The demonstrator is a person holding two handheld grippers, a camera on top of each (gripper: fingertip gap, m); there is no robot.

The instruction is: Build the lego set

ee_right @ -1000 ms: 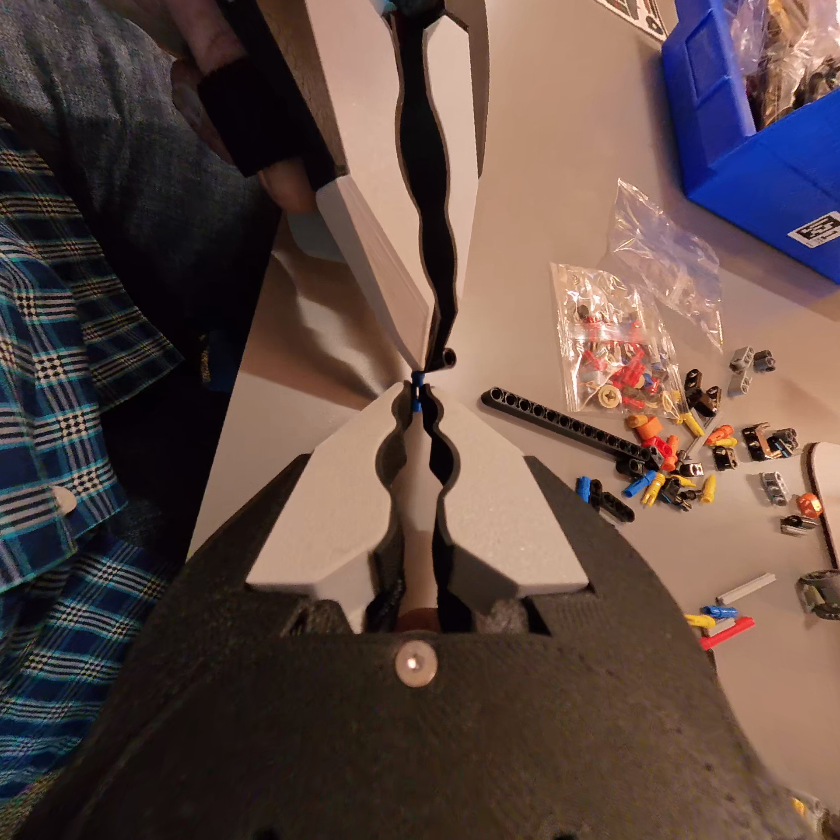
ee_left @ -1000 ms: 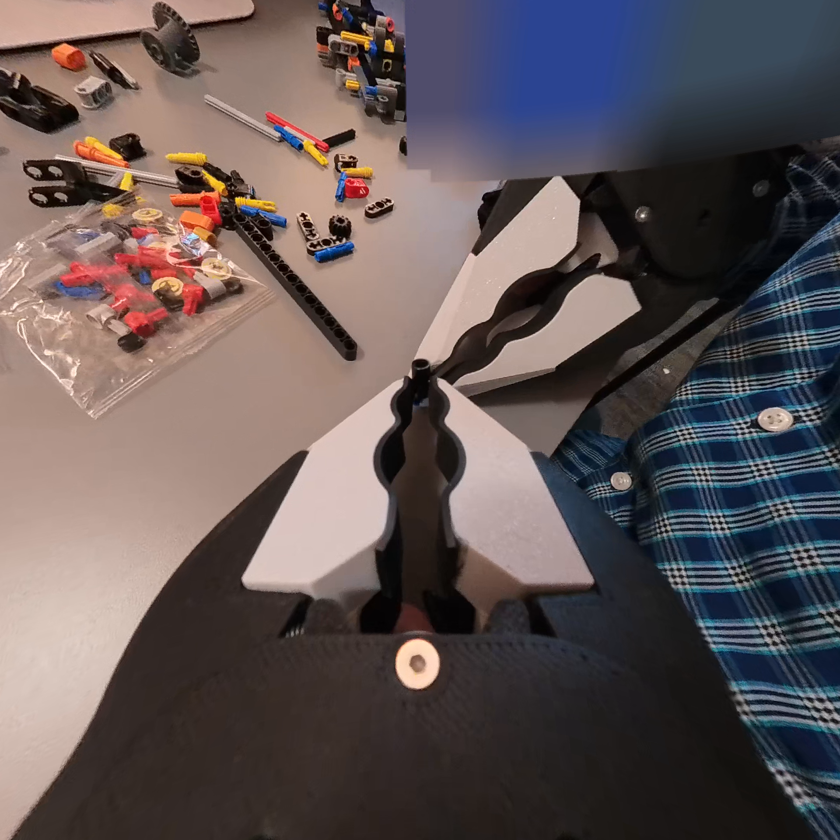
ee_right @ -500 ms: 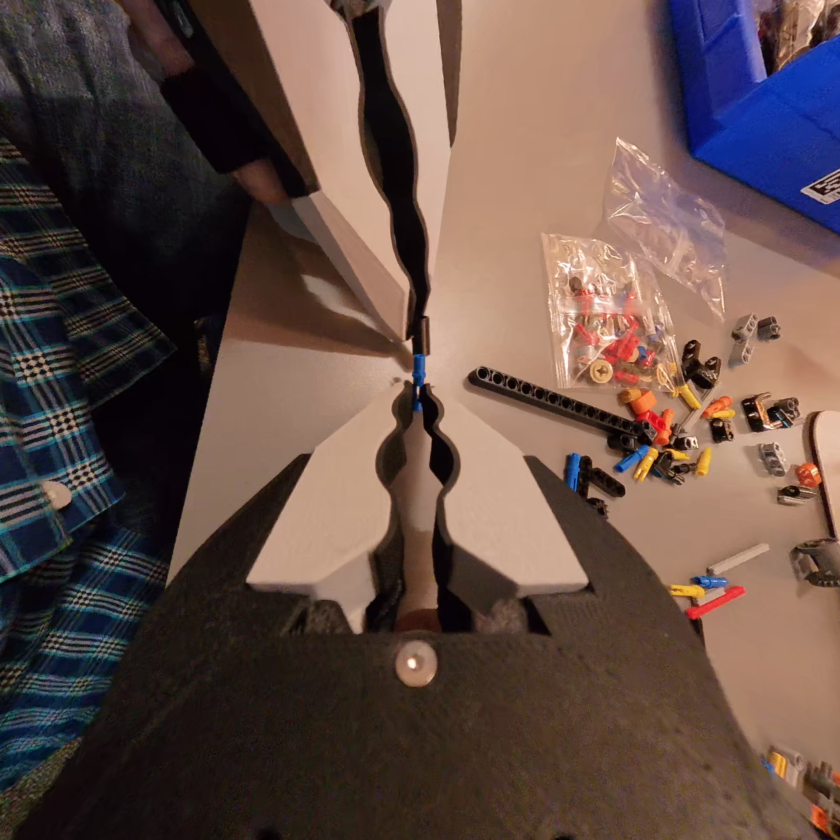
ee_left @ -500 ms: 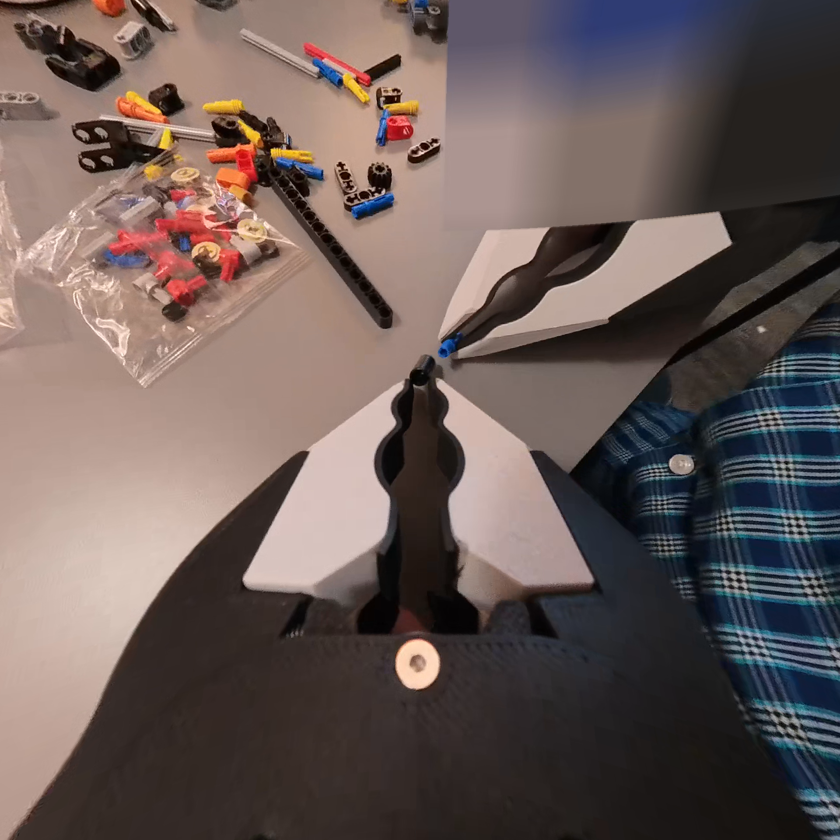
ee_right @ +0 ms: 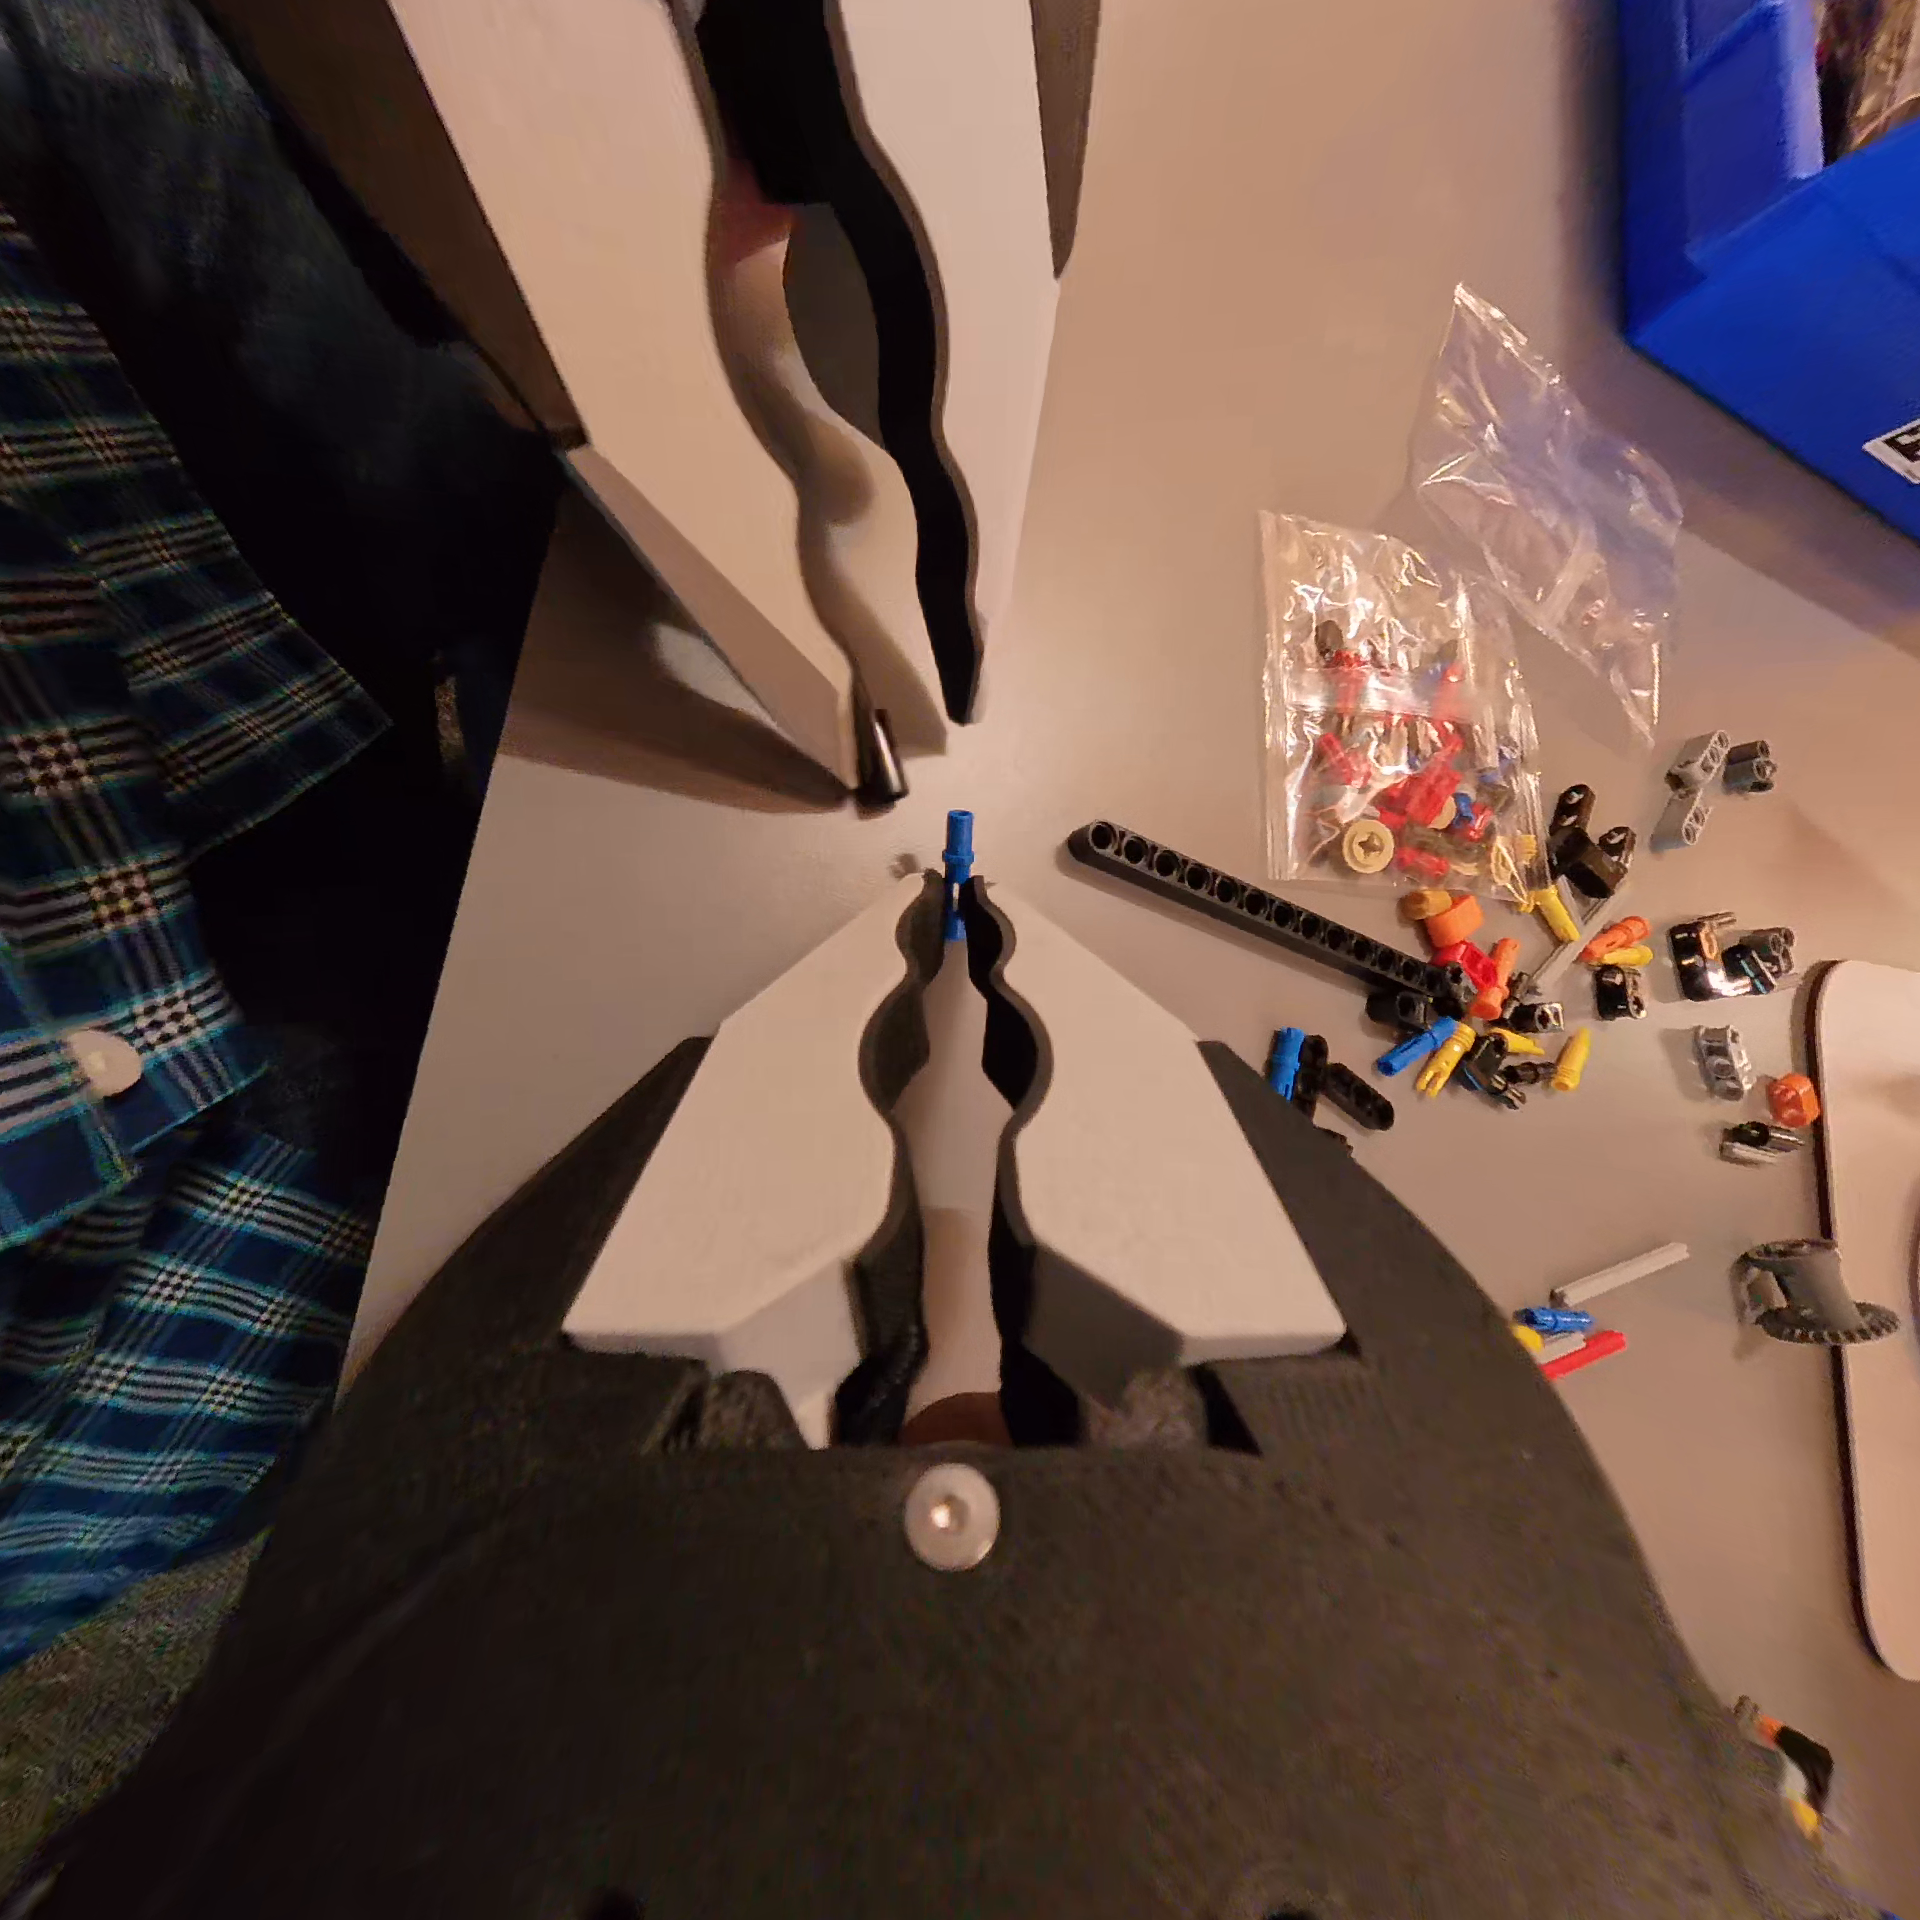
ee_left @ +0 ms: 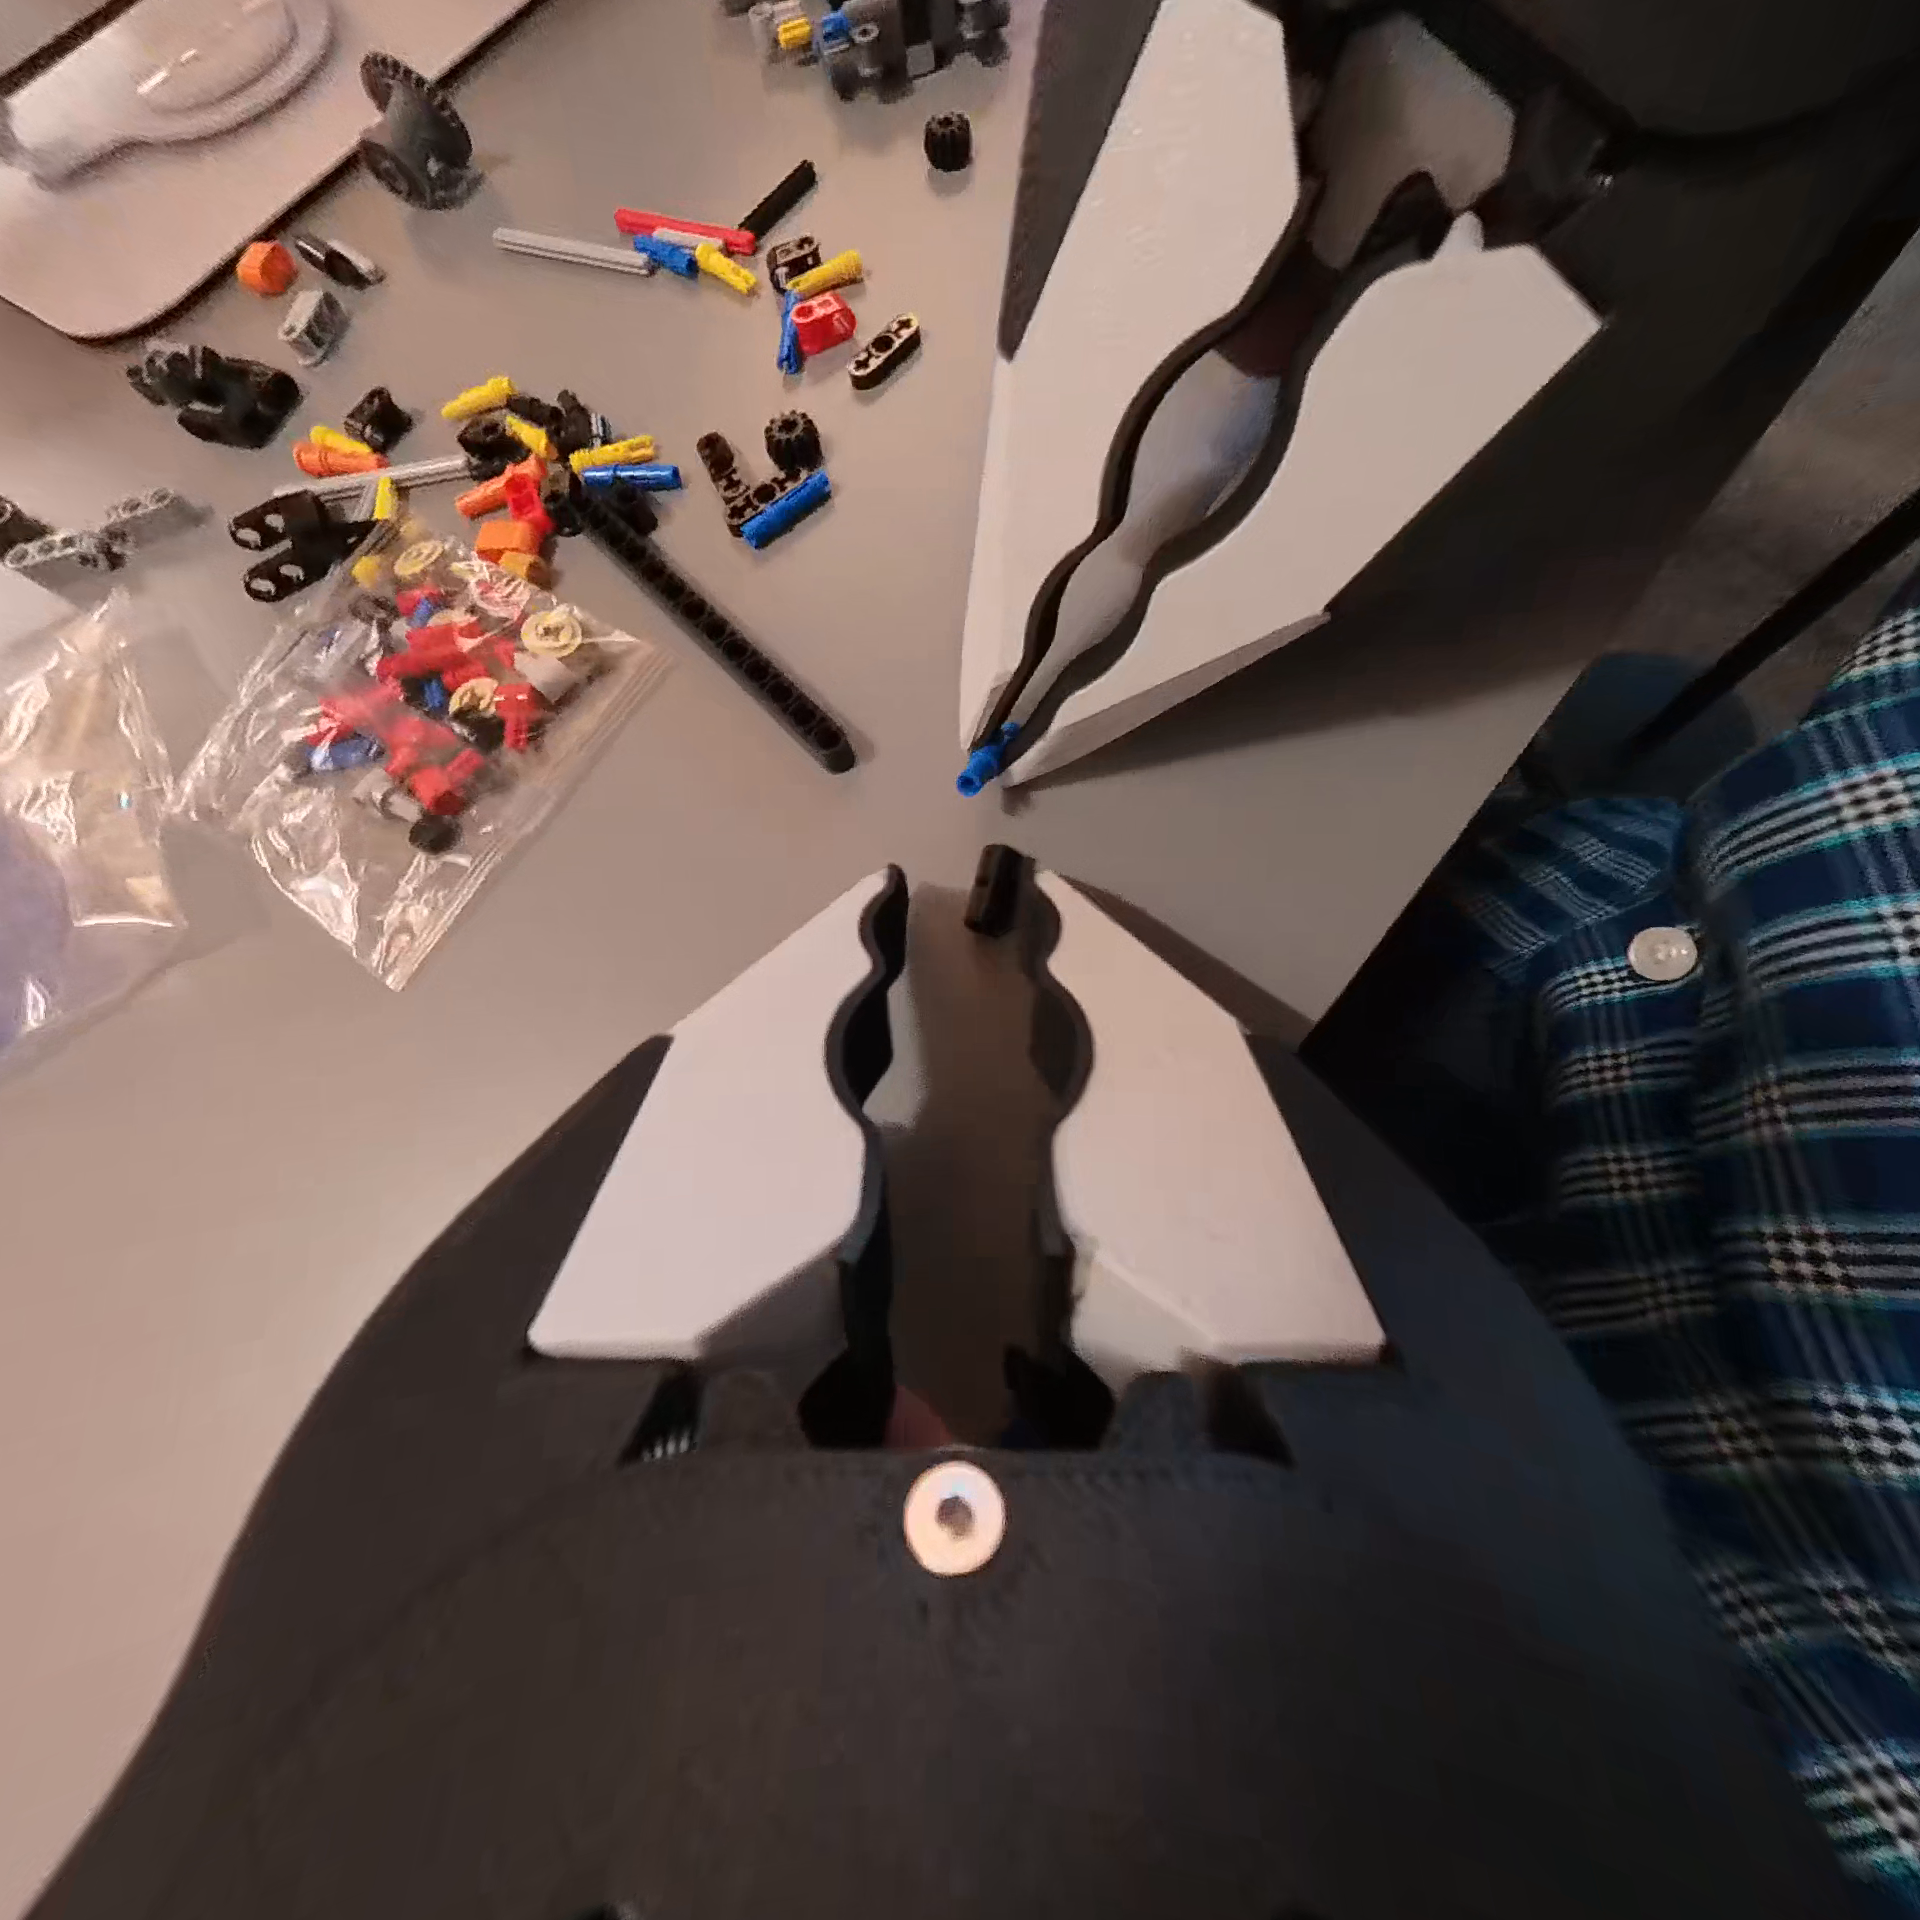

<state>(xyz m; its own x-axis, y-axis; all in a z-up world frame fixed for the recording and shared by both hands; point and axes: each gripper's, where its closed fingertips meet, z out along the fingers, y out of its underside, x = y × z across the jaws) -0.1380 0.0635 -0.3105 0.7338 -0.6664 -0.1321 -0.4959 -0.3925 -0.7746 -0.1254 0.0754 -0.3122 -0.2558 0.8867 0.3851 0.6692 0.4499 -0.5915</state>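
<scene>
My right gripper [ee_right: 951, 888] is shut on a small blue pin [ee_right: 954, 868] that sticks out past its tips. It also shows in the left wrist view [ee_left: 997, 753] with the pin [ee_left: 985, 767]. My left gripper [ee_left: 966, 883] is open, just above the grey table. A short black connector [ee_left: 992, 885] rests against its right finger and is not clamped. In the right wrist view the left gripper [ee_right: 920, 727] faces mine tip to tip, with the connector [ee_right: 878, 758] at one fingertip, a small gap from the pin.
A long black beam [ee_left: 717, 634], a bag of red parts [ee_left: 436, 707] and several loose pins lie to the left. A blue bin [ee_right: 1787, 260], an empty bag [ee_right: 1538, 499], a pale board [ee_right: 1870, 1299] and a grey gear [ee_right: 1808, 1299] are near. A person's plaid shirt [ee_left: 1714, 1091] is at the table edge. My two grippers' fingertips are within a few centimetres of each other. From the right gripper's tips to the grey gear [ee_right: 1808, 1299] is close to 25 centimeters. It turns up in the left wrist view [ee_left: 420, 129] as well.
My left gripper has opened and no longer clamps the black connector. The connector and the blue pin, in line and touching half a second ago, now stand slightly apart.
</scene>
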